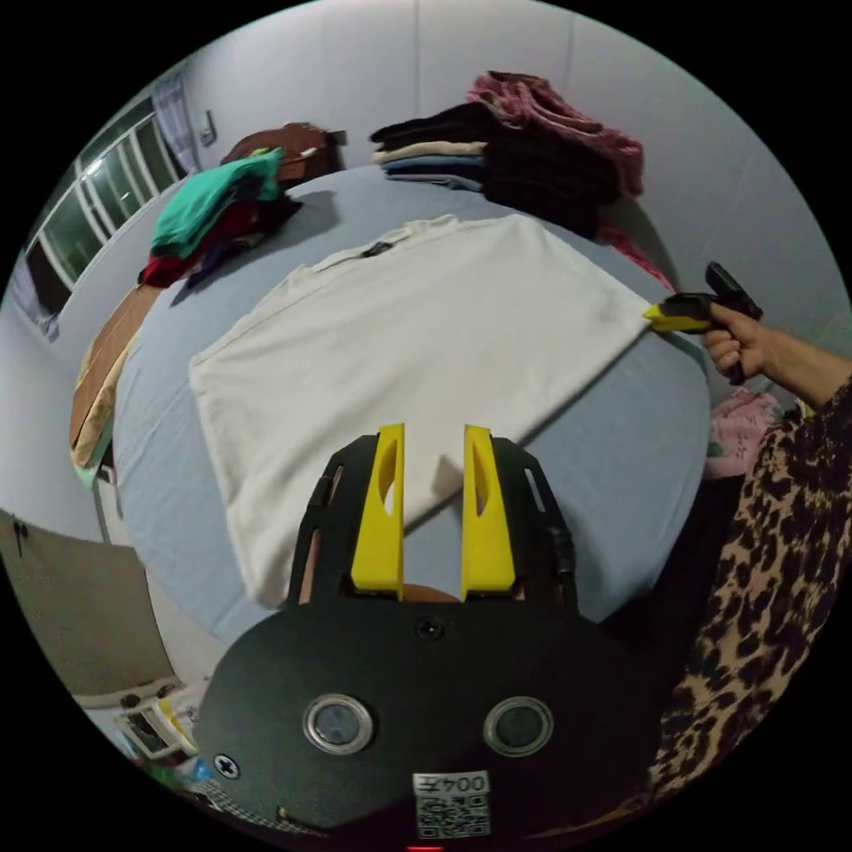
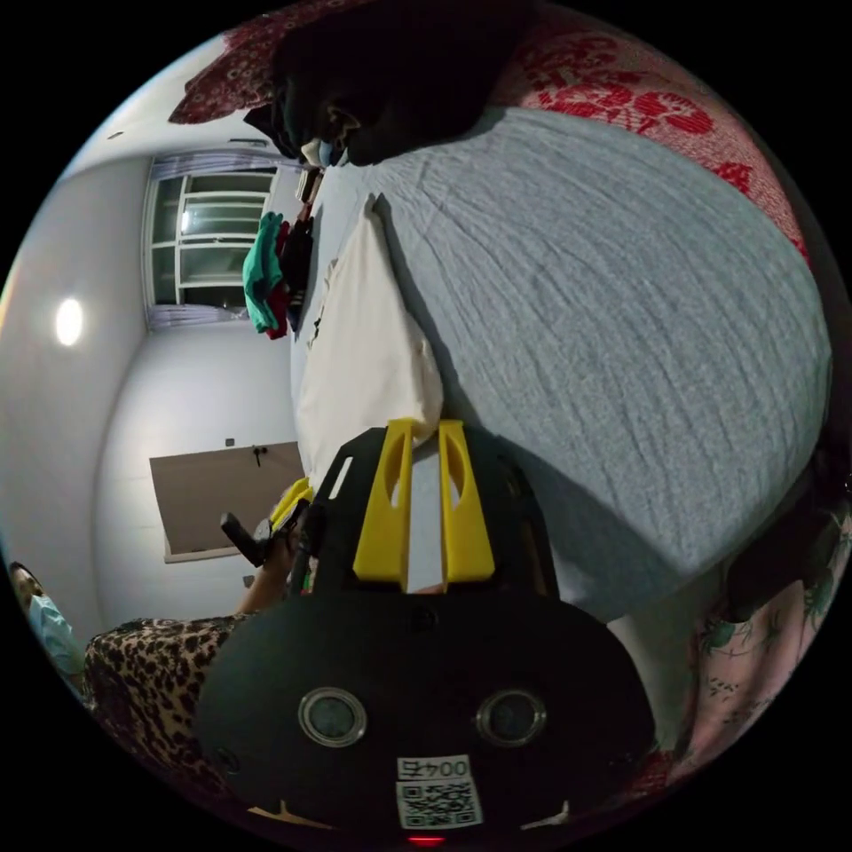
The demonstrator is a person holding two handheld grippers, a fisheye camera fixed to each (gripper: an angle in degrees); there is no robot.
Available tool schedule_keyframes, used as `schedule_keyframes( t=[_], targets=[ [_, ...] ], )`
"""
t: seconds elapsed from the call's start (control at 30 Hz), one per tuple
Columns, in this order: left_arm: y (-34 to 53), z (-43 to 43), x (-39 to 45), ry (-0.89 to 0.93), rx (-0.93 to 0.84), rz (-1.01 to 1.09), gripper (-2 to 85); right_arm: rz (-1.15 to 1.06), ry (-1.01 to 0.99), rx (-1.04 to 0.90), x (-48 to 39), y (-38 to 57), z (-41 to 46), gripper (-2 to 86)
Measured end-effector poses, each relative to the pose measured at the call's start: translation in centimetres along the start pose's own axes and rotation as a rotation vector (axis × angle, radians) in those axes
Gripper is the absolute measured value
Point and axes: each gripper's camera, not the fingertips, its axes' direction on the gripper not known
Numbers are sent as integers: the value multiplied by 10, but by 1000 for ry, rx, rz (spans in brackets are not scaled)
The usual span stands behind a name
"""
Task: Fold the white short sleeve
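Observation:
The white short-sleeve shirt lies flat on the grey-blue bed, its collar toward the far side. My left gripper hovers open over the shirt's near edge, with nothing between its jaws. My right gripper, held in a hand, pinches the shirt's right corner, which is drawn out to a point. In the right gripper view its jaws stand almost together on that corner of the white shirt. The left gripper appears there too, beyond the bed's edge.
Stacks of folded dark and pale clothes line the bed's far side by the wall. A loose green and red pile lies at the far left, and a brown cloth hangs off the left edge. A person in leopard print stands at the right.

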Motion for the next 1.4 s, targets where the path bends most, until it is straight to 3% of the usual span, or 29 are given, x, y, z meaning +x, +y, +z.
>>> schedule_keyframes(
  t=[0.2,0.43,0.73,1.1,1.4],
  targets=[
    [-83,17,125,70,39,271,100,-71,-69,-36,1,-15,-17,31],
    [-153,41,220,-29,31,431,111,-151,-99,-133,-8,-44,-26,28],
    [-191,50,232,-25,-32,274,27,-140,-127,-159,3,-82,-36,51],
    [-193,23,213,52,7,121,13,-4,-159,-164,11,-179,10,157],
    [-174,3,188,71,40,70,13,3,-104,-160,-27,-239,64,138]
  ],
)
